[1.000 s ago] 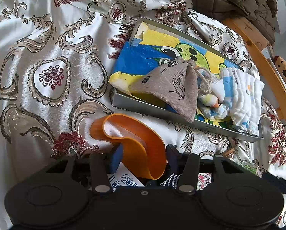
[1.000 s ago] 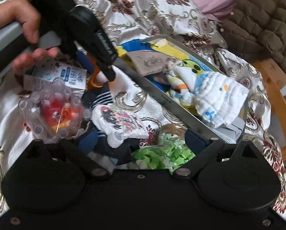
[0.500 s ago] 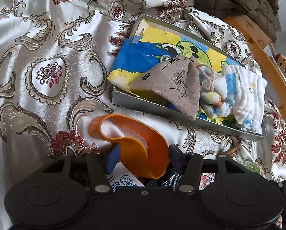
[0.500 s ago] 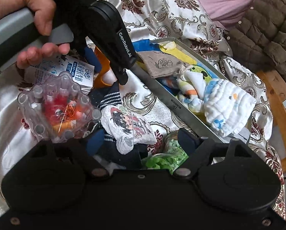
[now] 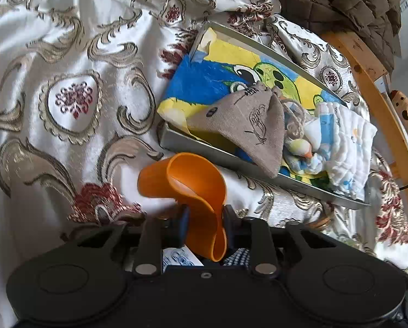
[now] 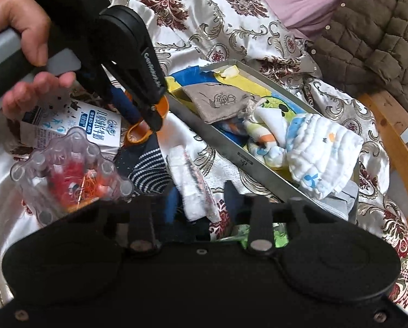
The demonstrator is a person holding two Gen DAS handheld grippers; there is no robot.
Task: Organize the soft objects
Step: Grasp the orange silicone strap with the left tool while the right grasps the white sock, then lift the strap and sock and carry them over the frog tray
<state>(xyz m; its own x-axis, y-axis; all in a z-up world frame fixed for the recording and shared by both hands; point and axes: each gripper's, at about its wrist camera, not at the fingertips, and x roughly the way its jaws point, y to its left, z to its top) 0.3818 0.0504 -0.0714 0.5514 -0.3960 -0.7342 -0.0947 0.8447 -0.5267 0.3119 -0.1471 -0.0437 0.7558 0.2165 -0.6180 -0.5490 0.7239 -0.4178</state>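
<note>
My left gripper [image 5: 205,214] is shut on an orange rubber band loop [image 5: 187,180] just in front of the grey metal tray [image 5: 204,154]; it also shows in the right wrist view [image 6: 146,109]. The tray [image 6: 231,153] holds a blue-yellow cartoon cloth [image 5: 231,73], a grey drawstring pouch [image 5: 247,125] and white baby cloths [image 5: 346,142]. My right gripper [image 6: 201,205] is shut on a white printed sock [image 6: 193,186] lying over a dark striped sock [image 6: 149,169].
A clear plastic box of red and orange bits [image 6: 67,175], a milk carton [image 6: 94,128] and a jar of green pieces [image 6: 277,235] lie on the patterned bedspread [image 5: 67,95]. A brown quilted jacket [image 6: 373,41] and a wooden rail [image 5: 378,109] are at the right.
My left gripper closed on the orange band and lifted it slightly. My right gripper moved down and closed on the white sock.
</note>
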